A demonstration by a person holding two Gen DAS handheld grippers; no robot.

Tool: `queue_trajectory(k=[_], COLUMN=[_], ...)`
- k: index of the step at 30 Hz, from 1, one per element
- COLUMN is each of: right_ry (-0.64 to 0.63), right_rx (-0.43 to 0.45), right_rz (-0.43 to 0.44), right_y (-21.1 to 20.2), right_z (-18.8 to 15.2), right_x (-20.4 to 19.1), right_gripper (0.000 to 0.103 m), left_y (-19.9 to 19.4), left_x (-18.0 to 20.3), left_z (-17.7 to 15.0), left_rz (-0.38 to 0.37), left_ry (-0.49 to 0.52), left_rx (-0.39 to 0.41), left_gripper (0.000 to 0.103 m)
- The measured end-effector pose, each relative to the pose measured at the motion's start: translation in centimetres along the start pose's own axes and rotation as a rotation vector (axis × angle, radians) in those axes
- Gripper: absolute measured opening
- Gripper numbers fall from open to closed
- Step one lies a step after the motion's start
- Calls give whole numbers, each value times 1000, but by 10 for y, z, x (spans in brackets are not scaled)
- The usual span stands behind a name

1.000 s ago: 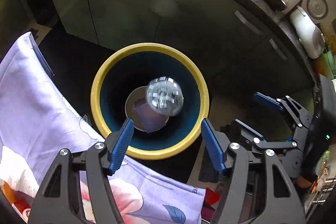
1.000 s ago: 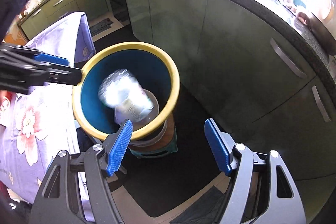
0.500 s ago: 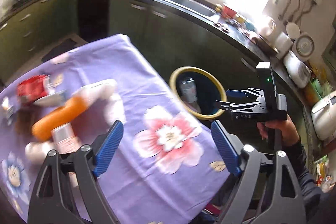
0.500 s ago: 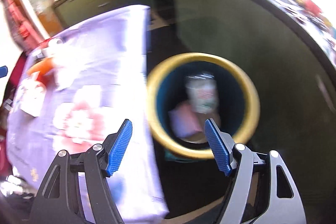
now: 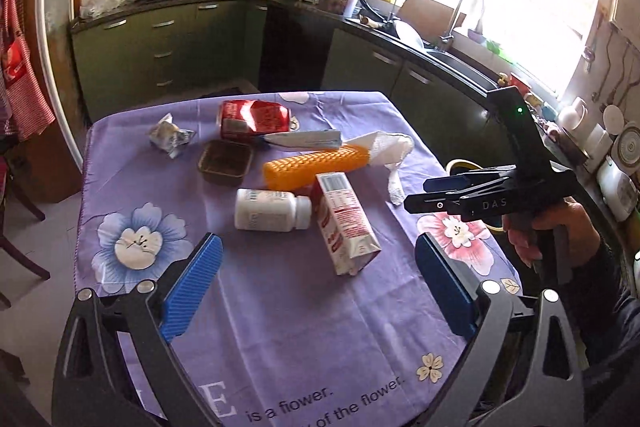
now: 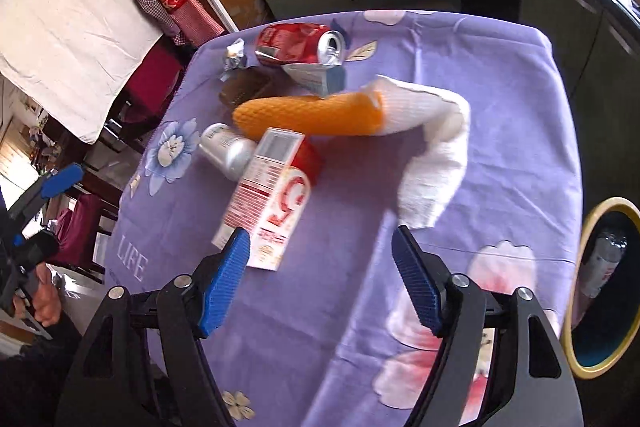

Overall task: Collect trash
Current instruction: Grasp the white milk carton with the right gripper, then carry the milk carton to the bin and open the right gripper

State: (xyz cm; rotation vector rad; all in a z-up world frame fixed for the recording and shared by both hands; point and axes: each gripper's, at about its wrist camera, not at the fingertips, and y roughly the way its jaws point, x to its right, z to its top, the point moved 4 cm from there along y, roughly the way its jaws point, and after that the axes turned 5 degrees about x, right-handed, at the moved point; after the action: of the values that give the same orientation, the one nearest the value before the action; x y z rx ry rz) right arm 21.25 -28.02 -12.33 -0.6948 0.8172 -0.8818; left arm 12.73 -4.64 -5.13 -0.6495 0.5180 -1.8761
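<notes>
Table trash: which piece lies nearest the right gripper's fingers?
The red-and-white carton. Its near end sits right by the right gripper's left fingertip; the white pill bottle, orange corn-shaped piece and crushed red can all lie farther back.

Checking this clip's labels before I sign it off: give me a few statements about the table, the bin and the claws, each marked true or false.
1. The red can lies on its side on the purple cloth. True.
2. The left claw grips the white pill bottle. False: its jaws are opening with nothing between them, and the bottle lies untouched on the cloth.
3. The yellow-rimmed bin already holds a bottle. True.
4. The red and white carton stands upright. False: it lies flat.
5. The white cloth lies inside the bin. False: it lies on the table, at the end of the orange sleeve.
6. The right claw is empty. True; its jaws are opening.
</notes>
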Motion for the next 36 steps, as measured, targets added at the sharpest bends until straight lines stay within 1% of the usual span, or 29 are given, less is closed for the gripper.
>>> queue_trajectory(k=[3,5,7,9,12,15,17,18,19,22,27,31,33,36], right_ry=[-5,-19,-34,-23,-22,-4,6,12,23,16,30,52,60,101], right_rx=[-48,-71,-91,-114,-113,-88,-69,-63,-57,-17,-19,-19,3,80], right_rz=[-6,-52,-104,-120,-165,-208,-225,-221,-218,-222,-187,-150,-144,-172], right_y=[23,39,53,65,80,89,90,89,87,74,51,29,11,-32], right_z=[2,1,-2,-7,-16,-24,-27,-28,-29,-28,-34,-44,-48,-51], right_x=[-30,-43,-47,-50,-53,-51,-46,-43,-41,-34,-19,-9,-2,22], right_gripper=[79,79,79,79,78,70,58,54,46,36,36,36,36,36], left_y=[-9,-12,-14,-16,-15,-14,-13,-12,-12,-11,-6,-2,0,2], left_x=[-16,-26,-32,-34,-35,-35,-34,-34,-34,-32,-29,-23,-18,-11], left_z=[-5,-9,-13,-17,-21,-25,-26,-28,-28,-30,-31,-30,-30,-29], left_rz=[10,16,5,-6,-15,-27,-34,-37,-39,-41,-40,-47,-50,-56], left_ry=[-23,-35,-44,-44,-29,-21,-20,-19,-17,-12,-9,3,16,35], left_rx=[20,24,21,19,13,8,6,6,5,0,-7,-14,-18,-23], left_gripper=[94,94,94,94,94,94,94,95,94,95,95,95,95,95])
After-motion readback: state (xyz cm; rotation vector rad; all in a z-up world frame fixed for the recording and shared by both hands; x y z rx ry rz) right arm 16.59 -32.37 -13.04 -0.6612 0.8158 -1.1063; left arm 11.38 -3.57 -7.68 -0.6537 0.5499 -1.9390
